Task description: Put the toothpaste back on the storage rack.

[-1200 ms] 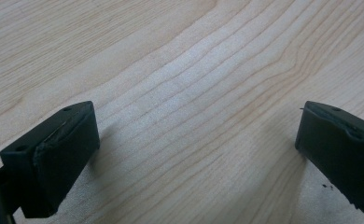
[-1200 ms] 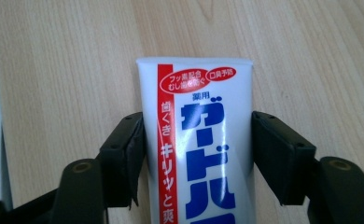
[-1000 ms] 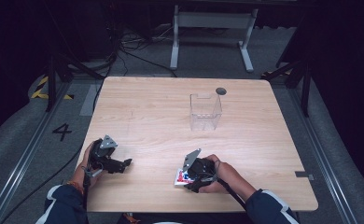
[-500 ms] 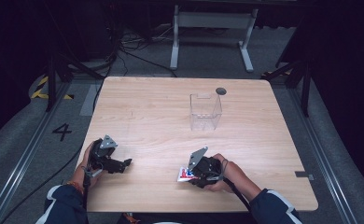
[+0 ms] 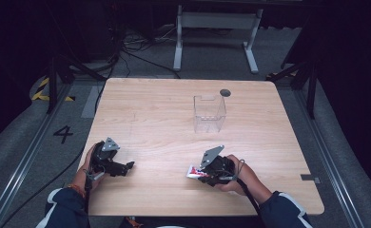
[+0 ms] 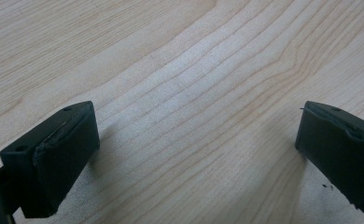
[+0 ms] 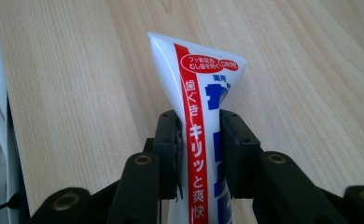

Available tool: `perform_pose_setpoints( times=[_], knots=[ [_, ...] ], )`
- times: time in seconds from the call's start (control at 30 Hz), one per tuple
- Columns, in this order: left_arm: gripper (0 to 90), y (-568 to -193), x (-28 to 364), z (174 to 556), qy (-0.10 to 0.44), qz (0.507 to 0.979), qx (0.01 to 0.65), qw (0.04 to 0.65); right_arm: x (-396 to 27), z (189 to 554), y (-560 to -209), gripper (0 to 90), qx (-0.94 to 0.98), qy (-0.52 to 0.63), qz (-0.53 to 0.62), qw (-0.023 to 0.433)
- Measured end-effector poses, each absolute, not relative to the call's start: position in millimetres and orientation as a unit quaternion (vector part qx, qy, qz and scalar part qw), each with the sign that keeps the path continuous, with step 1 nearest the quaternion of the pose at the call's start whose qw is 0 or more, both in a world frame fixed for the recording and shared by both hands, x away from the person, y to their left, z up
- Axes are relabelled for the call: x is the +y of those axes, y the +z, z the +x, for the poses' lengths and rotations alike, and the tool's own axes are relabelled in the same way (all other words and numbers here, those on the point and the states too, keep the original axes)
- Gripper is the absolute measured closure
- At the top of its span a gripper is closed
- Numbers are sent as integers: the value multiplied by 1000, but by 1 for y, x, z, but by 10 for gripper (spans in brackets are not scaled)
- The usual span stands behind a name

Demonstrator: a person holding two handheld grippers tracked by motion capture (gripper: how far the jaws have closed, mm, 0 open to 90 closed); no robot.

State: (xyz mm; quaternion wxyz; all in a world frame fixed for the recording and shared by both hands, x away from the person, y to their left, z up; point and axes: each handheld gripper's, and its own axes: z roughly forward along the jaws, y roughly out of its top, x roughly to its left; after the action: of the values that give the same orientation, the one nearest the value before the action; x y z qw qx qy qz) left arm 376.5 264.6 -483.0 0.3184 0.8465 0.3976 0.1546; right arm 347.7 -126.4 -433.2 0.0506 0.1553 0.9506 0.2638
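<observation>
A white toothpaste tube with a red stripe and blue lettering (image 7: 203,121) is clamped between the jaws of the right gripper (image 5: 206,172), low over the near right part of the pale wooden bench (image 5: 164,104) — its flat crimped end points away from the hand. The left gripper (image 5: 124,167) is held at the near left, jaws spread wide over bare wood. A clear plastic box (image 5: 209,114) stands farther back.
</observation>
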Motion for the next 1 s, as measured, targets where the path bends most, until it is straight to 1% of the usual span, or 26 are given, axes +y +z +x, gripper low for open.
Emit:
perform_pose_setpoints(
  times=[0.5, 0.7, 0.87, 1.0],
  knots=[
    [1, -483, 265, 376, 155, 846, 398, 318, -158, 352, -417, 721, 927, 322, 188, 47],
    [1, -483, 265, 376, 154, 846, 399, 318, -164, 352, -415, 725, 920, 337, 192, 52],
    [1, -483, 264, 376, 154, 845, 400, 319, -173, 352, -413, 728, 907, 370, 194, 50],
    [2, -483, 264, 376, 154, 845, 400, 319, -181, 353, -415, 731, 894, 395, 204, 57]
  ],
)
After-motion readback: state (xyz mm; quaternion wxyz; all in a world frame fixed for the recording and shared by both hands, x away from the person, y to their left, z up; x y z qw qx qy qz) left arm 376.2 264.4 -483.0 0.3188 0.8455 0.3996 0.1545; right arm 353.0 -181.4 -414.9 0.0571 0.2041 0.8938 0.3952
